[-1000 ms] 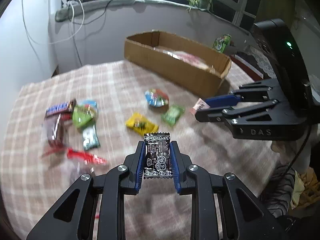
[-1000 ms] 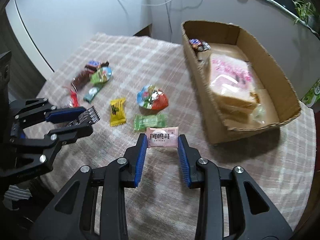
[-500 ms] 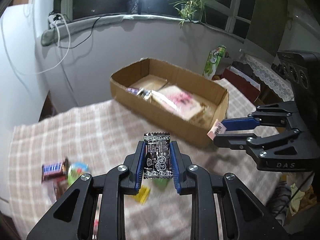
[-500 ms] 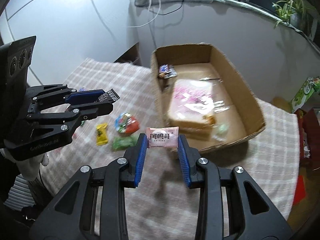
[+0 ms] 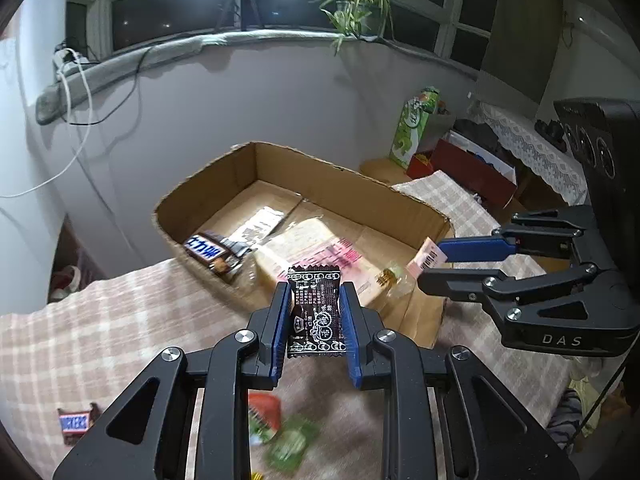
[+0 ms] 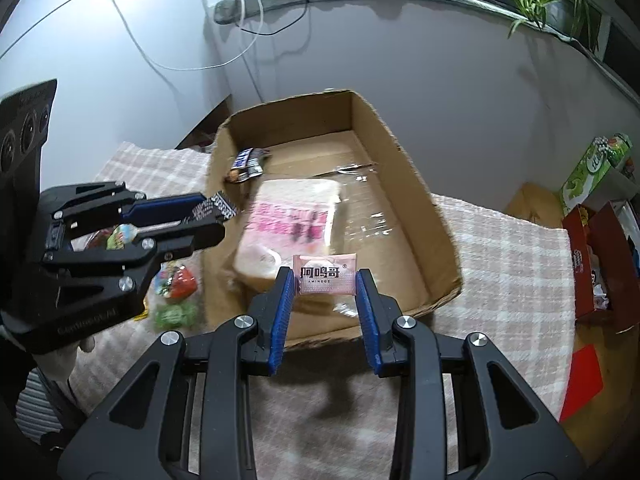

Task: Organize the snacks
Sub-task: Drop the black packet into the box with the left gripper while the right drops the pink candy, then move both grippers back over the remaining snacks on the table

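A black snack packet (image 5: 317, 312) with white print sits pinched upright between the blue pads of the left hand-held gripper (image 5: 316, 322), raised above the near edge of the cardboard box (image 5: 404, 208). Over on the other side, the right hand-held gripper (image 6: 325, 294) clamps a pink candy wrapper (image 6: 324, 274) by its two ends, holding it flat and level, also above the box's near wall. Both grippers are side by side at the box; in the left wrist view the right one comes in from the right with the pink wrapper's barcode end (image 5: 427, 257) poking past its tip.

Inside the box, a bagged loaf of sliced bread (image 6: 290, 228) with pink lettering fills the near half, and a chocolate bar (image 6: 248, 164) leans in the far left corner.

The box stands on a tabletop covered by a checked cloth (image 6: 508, 256). Loose snacks lie on the cloth left of the box: a round red and green candy (image 6: 178, 282) and a green packet (image 6: 176, 314) beside it. A Snickers bar (image 5: 76, 423) lies near the cloth's left edge. Beyond the tabletop stands a green carton (image 5: 414, 128), and a spider plant (image 5: 358, 2) sits on the windowsill.
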A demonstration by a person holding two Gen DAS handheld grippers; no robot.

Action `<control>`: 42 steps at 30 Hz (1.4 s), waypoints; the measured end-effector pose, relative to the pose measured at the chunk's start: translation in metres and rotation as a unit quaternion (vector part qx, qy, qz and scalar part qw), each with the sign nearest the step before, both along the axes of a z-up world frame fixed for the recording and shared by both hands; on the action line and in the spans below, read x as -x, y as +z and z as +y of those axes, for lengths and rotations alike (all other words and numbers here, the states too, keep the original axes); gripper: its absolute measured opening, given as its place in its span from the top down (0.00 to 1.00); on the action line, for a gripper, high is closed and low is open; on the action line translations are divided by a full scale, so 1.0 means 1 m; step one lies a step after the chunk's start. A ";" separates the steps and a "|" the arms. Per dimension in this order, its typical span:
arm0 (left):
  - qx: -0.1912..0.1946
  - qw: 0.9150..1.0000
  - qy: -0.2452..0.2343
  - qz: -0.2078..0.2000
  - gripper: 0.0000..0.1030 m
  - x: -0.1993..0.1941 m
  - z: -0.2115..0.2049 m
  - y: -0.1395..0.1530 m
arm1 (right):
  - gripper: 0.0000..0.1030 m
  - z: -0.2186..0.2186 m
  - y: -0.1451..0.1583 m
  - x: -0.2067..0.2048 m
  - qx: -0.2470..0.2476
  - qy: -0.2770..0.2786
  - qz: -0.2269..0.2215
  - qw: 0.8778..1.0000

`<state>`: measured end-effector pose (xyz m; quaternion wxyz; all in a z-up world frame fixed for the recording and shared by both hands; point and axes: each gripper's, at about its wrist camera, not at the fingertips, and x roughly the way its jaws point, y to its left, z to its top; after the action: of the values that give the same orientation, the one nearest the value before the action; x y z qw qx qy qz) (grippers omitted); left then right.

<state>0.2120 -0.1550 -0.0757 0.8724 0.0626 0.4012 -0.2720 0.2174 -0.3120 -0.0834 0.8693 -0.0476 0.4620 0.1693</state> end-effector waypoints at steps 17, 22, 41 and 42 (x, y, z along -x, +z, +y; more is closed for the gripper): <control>-0.017 1.000 -0.011 0.020 0.76 -0.014 -0.028 -0.017 | 0.54 -0.012 -0.009 -0.013 0.013 -0.017 -0.003 1.000; -0.016 1.000 -0.005 0.019 0.61 -0.015 -0.028 -0.016 | 0.50 -0.014 -0.007 -0.011 0.012 -0.019 -0.007 1.000; -0.005 1.000 0.022 -0.006 0.61 0.026 0.020 0.018 | 0.50 0.026 0.017 0.043 0.000 0.017 -0.023 1.000; -0.004 1.000 0.026 -0.006 0.61 0.029 0.025 0.019 | 0.50 0.030 0.017 0.048 -0.002 0.021 -0.023 1.000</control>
<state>0.1834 -0.1300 -0.0568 0.8814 0.0573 0.3982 -0.2475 0.1696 -0.2821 -0.0660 0.8762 -0.0598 0.4402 0.1867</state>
